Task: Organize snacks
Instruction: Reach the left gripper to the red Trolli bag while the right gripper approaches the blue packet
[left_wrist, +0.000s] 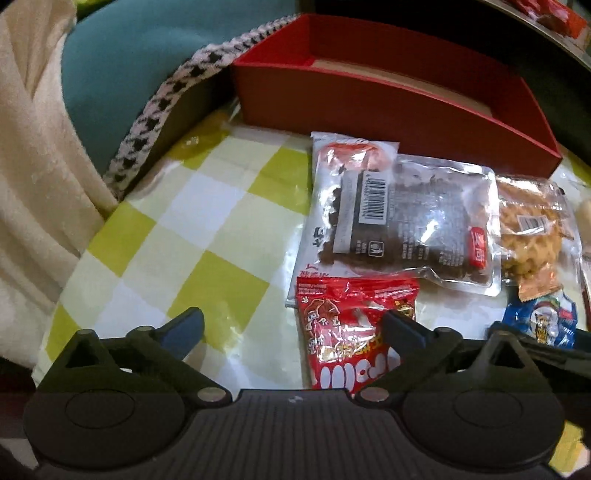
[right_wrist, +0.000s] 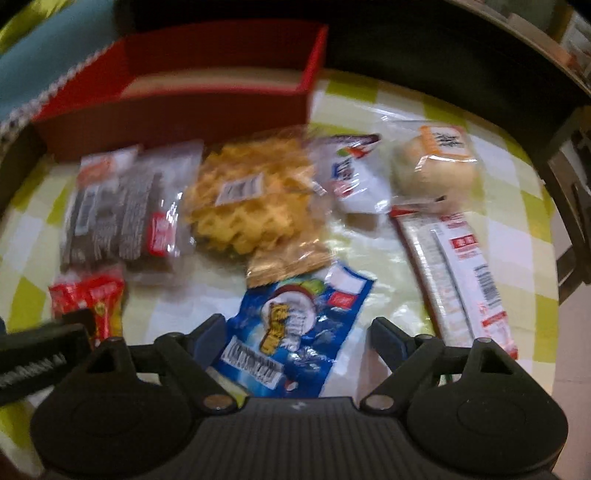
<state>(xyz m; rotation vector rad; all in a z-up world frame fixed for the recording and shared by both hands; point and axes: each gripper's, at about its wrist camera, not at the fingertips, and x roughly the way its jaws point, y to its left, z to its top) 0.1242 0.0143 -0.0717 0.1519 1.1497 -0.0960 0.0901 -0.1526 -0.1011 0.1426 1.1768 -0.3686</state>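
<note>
Blue packet (right_wrist: 295, 343) between spread jaws (untouched)

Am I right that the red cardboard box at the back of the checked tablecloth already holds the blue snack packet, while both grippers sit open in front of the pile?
Not quite: the blue snack packet lies on the checked tablecloth, between the right gripper's open jaws, as the right wrist view shows. The red cardboard box shows no packets inside. The left gripper is open too.

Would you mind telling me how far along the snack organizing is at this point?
Nothing looks done: the red box shows no snacks inside. Both the left gripper and right gripper are open and empty, over the red packet and blue packet. Every snack remains on the checkered tablecloth.
</note>
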